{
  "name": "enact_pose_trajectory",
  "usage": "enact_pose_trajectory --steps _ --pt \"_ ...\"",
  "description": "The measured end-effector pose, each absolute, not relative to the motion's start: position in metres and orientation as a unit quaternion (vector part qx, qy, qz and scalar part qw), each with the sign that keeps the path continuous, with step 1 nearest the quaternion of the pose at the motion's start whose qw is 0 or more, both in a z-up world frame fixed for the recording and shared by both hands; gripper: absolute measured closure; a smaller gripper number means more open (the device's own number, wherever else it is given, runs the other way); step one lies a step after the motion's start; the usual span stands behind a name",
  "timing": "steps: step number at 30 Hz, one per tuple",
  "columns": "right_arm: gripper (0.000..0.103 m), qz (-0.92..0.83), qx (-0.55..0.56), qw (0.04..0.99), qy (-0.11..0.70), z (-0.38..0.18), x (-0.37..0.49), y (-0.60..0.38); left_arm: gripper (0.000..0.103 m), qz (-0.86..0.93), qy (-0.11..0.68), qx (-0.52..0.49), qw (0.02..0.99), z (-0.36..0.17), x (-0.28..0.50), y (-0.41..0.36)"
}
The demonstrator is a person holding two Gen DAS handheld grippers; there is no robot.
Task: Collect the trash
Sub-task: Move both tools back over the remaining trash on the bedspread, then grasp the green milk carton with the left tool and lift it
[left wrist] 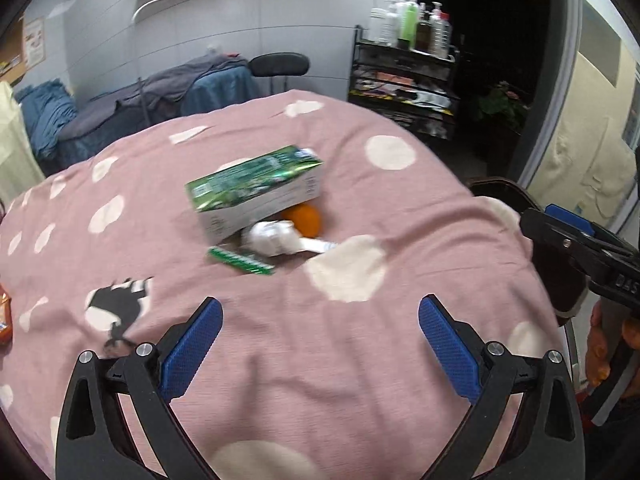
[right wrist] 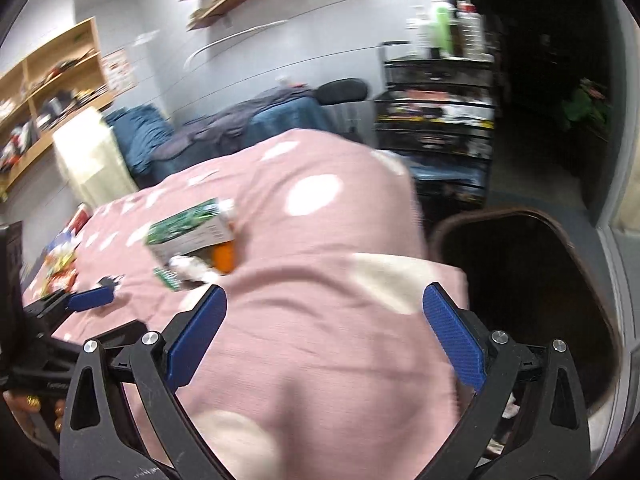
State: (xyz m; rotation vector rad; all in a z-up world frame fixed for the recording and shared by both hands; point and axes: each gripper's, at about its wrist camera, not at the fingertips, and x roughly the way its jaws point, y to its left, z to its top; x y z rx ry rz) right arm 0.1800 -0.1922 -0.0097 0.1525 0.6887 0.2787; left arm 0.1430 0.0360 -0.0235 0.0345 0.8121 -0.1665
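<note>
Blue-padded jaws of the left gripper [left wrist: 319,344] stand wide apart with nothing between them, hovering over the pink spotted cloth [left wrist: 280,360] that covers the desk. The right gripper [right wrist: 324,334] is likewise spread and empty, above the same cloth [right wrist: 320,360] near its right-hand edge.

Just beyond the left jaws' left finger, a black-and-white printed patch [left wrist: 120,304] marks the cloth. No object lies between the left jaws and the trash; only bare, rumpled fabric.

Farther ahead of the left jaws, slightly left of their centre line, sits the trash cluster. Nearest is a flat green packet [left wrist: 241,261], its long axis running left-near to right-far. Touching behind it is a crumpled white wrapper [left wrist: 272,236], with a white tube-like piece [left wrist: 320,245] pointing right. An orange fruit [left wrist: 304,219] sits just behind, tucked against a green and white carton [left wrist: 256,192]. The carton lies on its side, long axis running left to right, its right end tilted away. From the right wrist view the same carton [right wrist: 188,230] lies ahead and to the left of the right jaws.

To the right of the right jaws, beside the desk edge, stands a dark bin [right wrist: 532,300]; its inside is too dark to make out.

Colourful snack packets [right wrist: 60,268] lie far left of the jaws. Beyond the desk stands a black rack [left wrist: 404,84] with bottles [left wrist: 412,20] on top.
</note>
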Motion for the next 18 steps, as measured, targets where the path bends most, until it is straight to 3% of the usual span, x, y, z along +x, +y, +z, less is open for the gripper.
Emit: enact_pose_trajectory --steps 11,18 --pt "0.006 0.217 0.022 0.903 0.369 -0.009 0.211 -0.119 0.006 -0.026 0.403 0.018 0.915 -0.029 0.158 0.105" --pt "0.006 0.236 0.002 0.897 0.375 -0.011 0.217 -0.088 0.009 -0.043 0.412 0.046 0.909 -0.031 0.193 0.11"
